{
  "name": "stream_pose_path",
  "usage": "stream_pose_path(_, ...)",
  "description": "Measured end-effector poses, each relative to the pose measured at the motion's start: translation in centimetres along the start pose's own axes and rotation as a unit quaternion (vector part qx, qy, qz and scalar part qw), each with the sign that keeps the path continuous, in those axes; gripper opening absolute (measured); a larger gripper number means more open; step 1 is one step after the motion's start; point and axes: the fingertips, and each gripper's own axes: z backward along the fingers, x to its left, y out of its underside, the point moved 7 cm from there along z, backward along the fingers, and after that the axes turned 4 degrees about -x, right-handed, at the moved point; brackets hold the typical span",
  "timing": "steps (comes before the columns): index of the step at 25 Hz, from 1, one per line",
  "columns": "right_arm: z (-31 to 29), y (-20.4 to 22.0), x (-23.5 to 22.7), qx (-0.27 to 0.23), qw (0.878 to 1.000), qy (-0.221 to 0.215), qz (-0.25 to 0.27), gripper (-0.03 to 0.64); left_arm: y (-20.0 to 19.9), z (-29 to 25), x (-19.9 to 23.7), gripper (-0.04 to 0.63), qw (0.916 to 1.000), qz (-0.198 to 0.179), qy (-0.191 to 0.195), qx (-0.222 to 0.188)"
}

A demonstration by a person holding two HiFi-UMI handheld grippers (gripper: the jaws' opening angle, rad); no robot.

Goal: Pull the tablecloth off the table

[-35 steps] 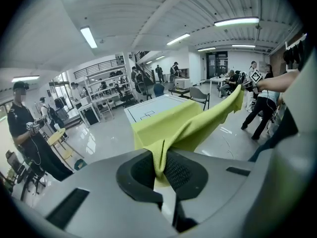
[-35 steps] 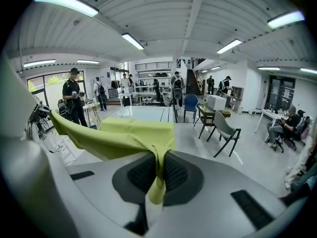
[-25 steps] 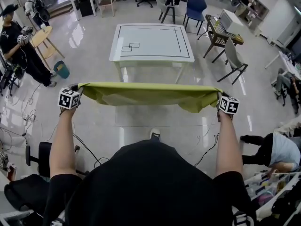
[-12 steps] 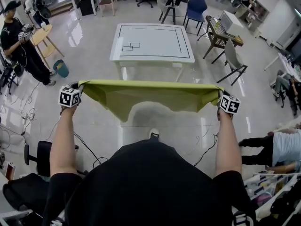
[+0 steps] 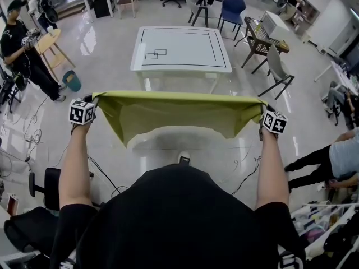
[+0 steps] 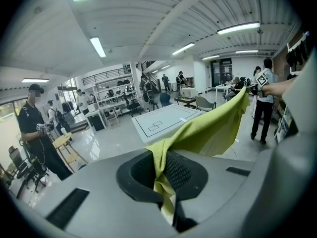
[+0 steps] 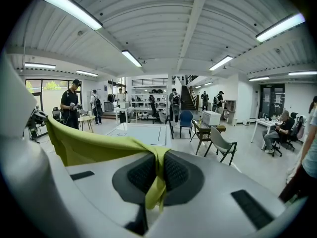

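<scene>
The yellow-green tablecloth [image 5: 174, 114] hangs in the air, stretched flat between both grippers, well clear of the white table [image 5: 180, 50] beyond it. My left gripper [image 5: 92, 102] is shut on the cloth's left corner, and in the left gripper view the fabric [image 6: 198, 133] is pinched between the dark pads [image 6: 181, 170]. My right gripper [image 5: 262, 110] is shut on the right corner, where the cloth [image 7: 89, 145] runs into the closed pads [image 7: 176, 171]. The bare tabletop [image 7: 141, 133] shows black line markings.
Chairs [image 5: 275, 69] and a small table [image 5: 263, 35] stand right of the white table. A person [image 5: 22, 55] stands at the far left by a wooden stool [image 5: 50, 46] and a teal bucket [image 5: 73, 83]. Cables [image 5: 101, 175] lie on the glossy floor. Another person [image 5: 336, 161] is at the right.
The cloth's lower edge has dropped and spread, so it hangs deeper between the grippers. Both grippers have risen slightly in the head view. The person at the right has shifted.
</scene>
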Motion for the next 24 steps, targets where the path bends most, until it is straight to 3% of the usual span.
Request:
stream_pose_path(14, 0.7, -1.5, 0.8, -0.046, 0.999, 0.003, -0.020, 0.025, -0.4, 0.3, 0.9, 0.028, 0.9987, 0.026, -0.023, -0.039)
stream_pose_path(18, 1.1, -1.7, 1.4, -0.052, 0.999, 0.011, 0.003, 0.025, -0.1, 0.3, 1.2, 0.028, 0.9981, 0.033, -0.031, -0.041)
stream_pose_path(24, 1.3, -1.8, 2.2, -0.063, 0.998, 0.006, -0.004, 0.025, 0.5, 0.3, 1.6, 0.028, 0.9971, 0.047, -0.039, -0.046)
